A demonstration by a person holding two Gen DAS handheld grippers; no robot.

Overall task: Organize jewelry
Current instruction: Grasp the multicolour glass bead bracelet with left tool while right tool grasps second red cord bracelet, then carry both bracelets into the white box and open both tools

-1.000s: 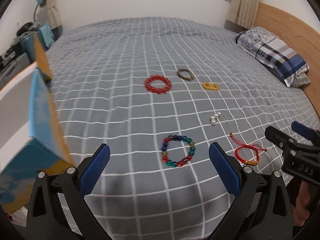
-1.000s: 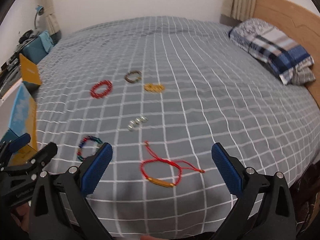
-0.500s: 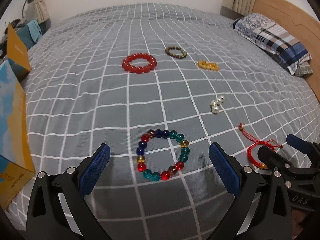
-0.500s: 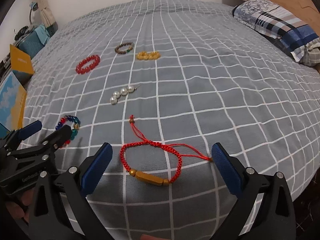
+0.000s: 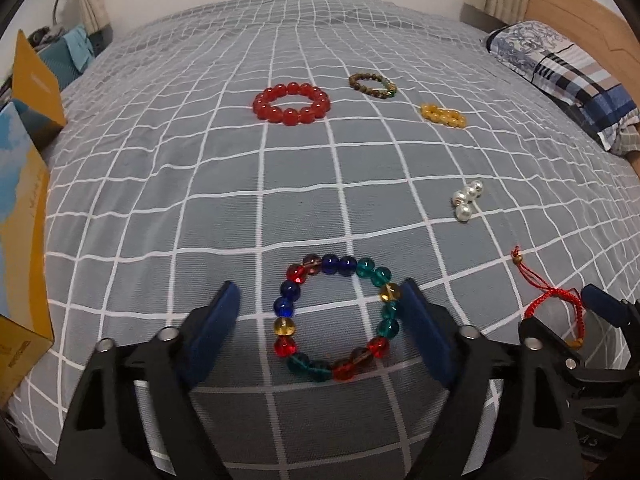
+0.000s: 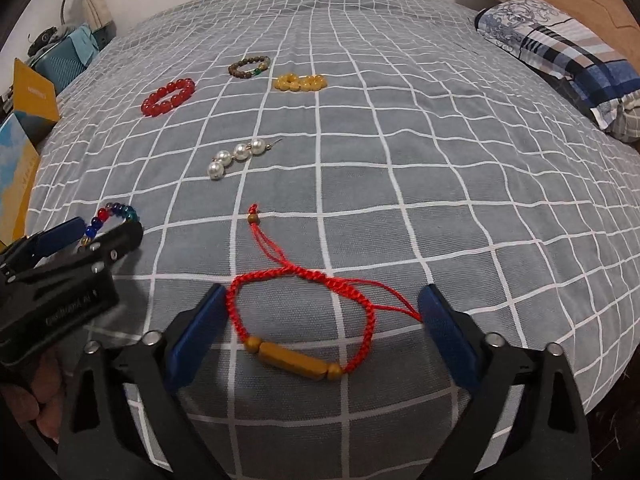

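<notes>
Left tool (image 5: 320, 320) and right tool (image 6: 320, 320) tilted down, jaws apart, just been closing.

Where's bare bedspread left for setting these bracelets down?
Widest: right of the pearl piece and yellow beads, toward the pillow. Also between the red bead bracelet and multicolour bracelet. Crowded along the near edge.

I'm watching through two fisheye cameras, each looking forward and steeply down along its own tongs, close over the near edge of the bed (image 5: 168, 184). The left view is sitting left of the right one. Both are sharing the bedspread, the red beads (image 5: 292, 103) and the pillow (image 6: 560, 56).
</notes>
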